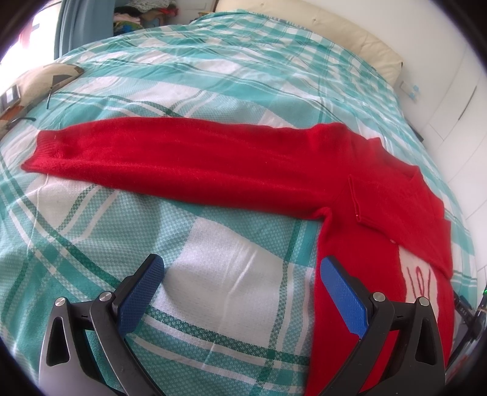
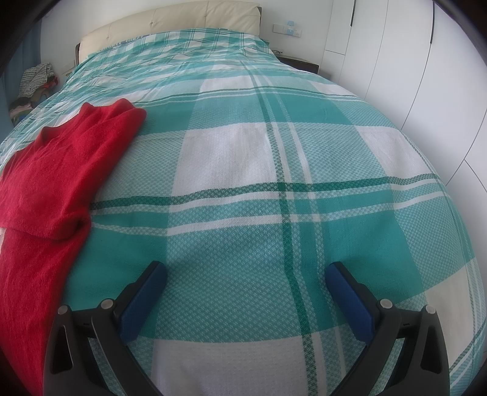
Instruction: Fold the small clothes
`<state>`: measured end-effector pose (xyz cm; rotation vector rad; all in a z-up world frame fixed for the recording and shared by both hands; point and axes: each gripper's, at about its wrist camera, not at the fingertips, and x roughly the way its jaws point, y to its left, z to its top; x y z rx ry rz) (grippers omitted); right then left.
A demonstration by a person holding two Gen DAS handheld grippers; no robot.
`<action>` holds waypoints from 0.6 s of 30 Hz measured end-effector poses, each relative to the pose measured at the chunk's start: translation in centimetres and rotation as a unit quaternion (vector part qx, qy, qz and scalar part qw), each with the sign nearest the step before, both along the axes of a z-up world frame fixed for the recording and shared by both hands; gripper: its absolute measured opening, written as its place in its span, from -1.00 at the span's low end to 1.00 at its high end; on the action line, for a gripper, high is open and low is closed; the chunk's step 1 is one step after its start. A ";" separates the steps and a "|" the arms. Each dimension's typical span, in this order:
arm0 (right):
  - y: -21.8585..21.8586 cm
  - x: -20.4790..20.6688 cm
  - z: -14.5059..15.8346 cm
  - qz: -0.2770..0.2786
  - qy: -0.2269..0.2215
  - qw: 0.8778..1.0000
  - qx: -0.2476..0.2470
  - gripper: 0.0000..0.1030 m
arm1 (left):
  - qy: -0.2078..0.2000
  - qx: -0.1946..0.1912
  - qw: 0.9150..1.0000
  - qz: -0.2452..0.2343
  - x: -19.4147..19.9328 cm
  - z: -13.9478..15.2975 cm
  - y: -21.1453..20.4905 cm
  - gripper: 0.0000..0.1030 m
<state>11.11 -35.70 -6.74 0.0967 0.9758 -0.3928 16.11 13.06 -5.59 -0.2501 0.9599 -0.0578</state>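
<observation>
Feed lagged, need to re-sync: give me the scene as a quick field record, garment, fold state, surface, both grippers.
garment: red sweater, white patch on its front
fold state: one sleeve folded across the body; the other sleeve lies stretched out flat
surface: teal plaid bedspread
left gripper: open, empty, above the bedspread beside the sweater's body
right gripper: open, empty, over bare bedspread, sweater to its left

**Two low wrist views over one bed**

Left wrist camera sits low over the plaid bedspread, looking past its spread fingers across the red sweater toward the curtain corner. Right wrist camera hovers equally close, facing the headboard and wardrobe. Both share the bedspread, headboard and the sweater's folded side.
</observation>
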 end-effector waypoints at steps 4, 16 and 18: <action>0.0 0.0 0.0 0.000 0.000 1.000 0.000 1.00 | 0.001 0.000 1.000 0.000 0.0 -0.1 0.0 0.99; 0.0 0.0 0.0 0.000 0.000 1.000 0.000 1.00 | 0.003 0.001 1.000 -0.002 0.0 -0.2 -0.1 0.99; 0.0 0.0 0.0 0.000 0.000 1.000 0.000 1.00 | 0.003 0.001 1.000 -0.002 0.0 -0.2 -0.1 0.99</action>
